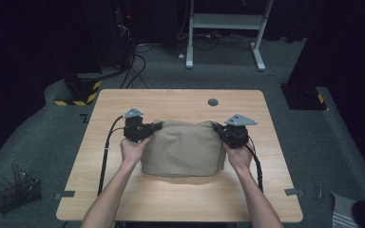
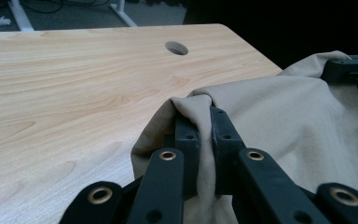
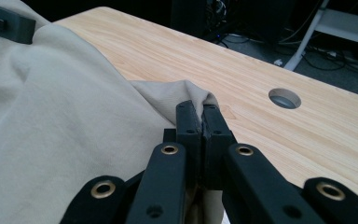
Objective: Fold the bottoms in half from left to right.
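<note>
Beige cloth [image 1: 180,147], a plain, soft, matt fabric without visible print, held up by its two far corners so that it hangs as a loose sheet across the middle of the wooden worktop [image 1: 123,190], its lower edge resting on the wood toward the person. The fabric sags between the two holds and shows broad, shallow folds; whether it is a single layer or already doubled cannot be judged from the high view. The left tongs [image 2: 199,122] are closed on the left corner, a small peak of cloth pinched between the jaws. The right tongs [image 3: 200,109] are closed on the right corner in the same way, the jaws nearly meeting with only a thin fold between them. Risks from here, as a judgement: each hold takes little fabric, so a pull outward or a quick lift could draw a corner free and let that side collapse; uneven height between the hands would skew the hanging edge and crease it; the cable hole [image 1: 213,102], beyond the cloth, could catch a dragged hem.
</note>
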`<state>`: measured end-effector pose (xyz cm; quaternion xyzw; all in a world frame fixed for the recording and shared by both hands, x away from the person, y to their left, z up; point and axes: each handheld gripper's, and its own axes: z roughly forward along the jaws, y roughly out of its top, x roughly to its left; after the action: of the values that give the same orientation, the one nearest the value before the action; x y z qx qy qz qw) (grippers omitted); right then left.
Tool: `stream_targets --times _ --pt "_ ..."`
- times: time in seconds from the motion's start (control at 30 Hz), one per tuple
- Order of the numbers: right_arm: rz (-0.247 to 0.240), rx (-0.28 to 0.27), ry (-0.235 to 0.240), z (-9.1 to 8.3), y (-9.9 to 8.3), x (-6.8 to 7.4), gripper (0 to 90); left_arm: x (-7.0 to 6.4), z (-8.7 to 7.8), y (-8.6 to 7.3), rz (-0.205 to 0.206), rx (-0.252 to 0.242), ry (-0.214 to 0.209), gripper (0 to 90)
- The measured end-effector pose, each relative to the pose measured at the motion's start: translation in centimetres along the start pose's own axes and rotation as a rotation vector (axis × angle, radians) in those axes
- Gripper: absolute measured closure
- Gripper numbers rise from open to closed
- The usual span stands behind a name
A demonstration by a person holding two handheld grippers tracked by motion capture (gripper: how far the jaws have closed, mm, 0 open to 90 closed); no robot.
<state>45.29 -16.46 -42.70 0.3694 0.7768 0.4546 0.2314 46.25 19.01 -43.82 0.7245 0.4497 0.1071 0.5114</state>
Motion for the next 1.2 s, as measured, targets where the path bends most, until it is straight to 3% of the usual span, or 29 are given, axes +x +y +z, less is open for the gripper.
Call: stream_targets --times 0.2,0.87,1.07,1.2 --pt "0.023 0.018 -0.013 1.4 -0.4 -0.7 88.1 0.4 1.1 0.3 0.022 0.017 0.026 84.3" --pt "0.079 0.051 -0.059 4.8 -1.9 -1.7 87.5 2.2 3.8 -0.5 -0.014 0.051 0.068 84.1" --pt "0.095 0.071 -0.068 5.9 -2.4 -1.8 87.4 2.5 4.7 -1.0 0.017 0.080 0.105 83.7" --pt "0.103 0.090 -0.074 6.6 -2.9 -1.8 87.2 2.9 5.3 -1.4 0.004 0.095 0.112 83.5"
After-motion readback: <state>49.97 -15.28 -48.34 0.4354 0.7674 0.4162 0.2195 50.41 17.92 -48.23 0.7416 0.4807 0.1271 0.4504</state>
